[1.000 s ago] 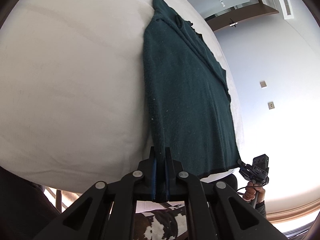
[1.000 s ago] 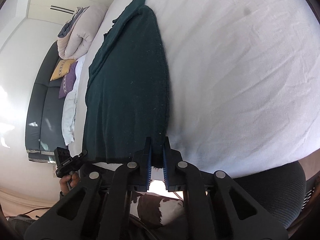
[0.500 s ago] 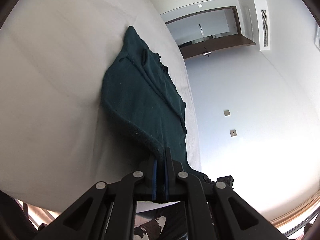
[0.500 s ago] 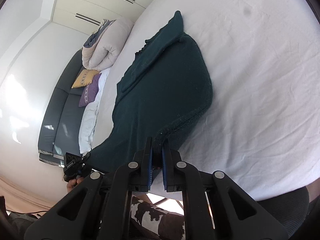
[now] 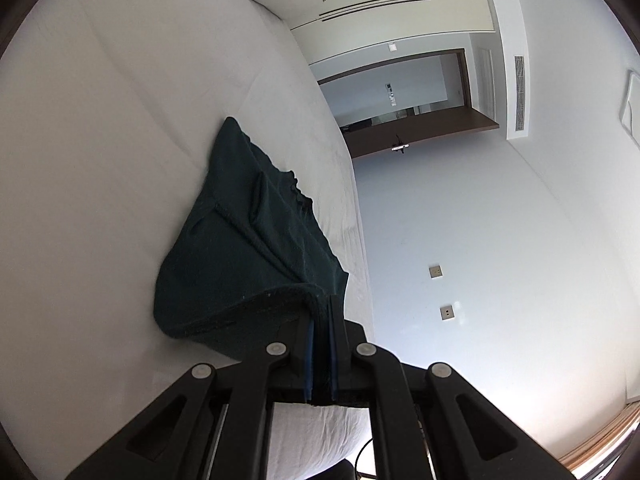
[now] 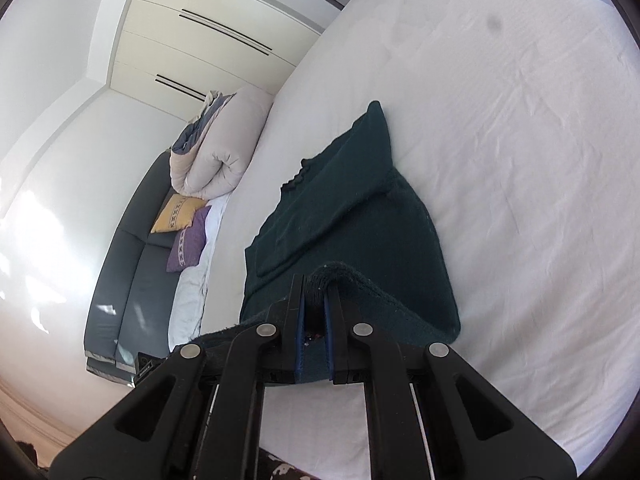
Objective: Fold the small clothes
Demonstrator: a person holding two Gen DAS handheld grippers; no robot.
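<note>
A dark green knitted garment lies on the white bed sheet, its far part flat and its near hem raised and curling over. My left gripper is shut on one corner of that hem. In the right wrist view the same garment spreads ahead, and my right gripper is shut on the other hem corner, with the fabric bunched between its blue pads. The lifted hem arches over the flat part toward the collar end.
A rolled beige duvet rests at the head of the bed, beside a dark sofa with a yellow cushion and a purple one. A doorway and white wardrobe doors stand beyond. The white sheet stretches to the right.
Both grippers have risen and moved forward over the bed, carrying the hem up and over the garment. The cloth, stretched long before, now bows into a fold.
</note>
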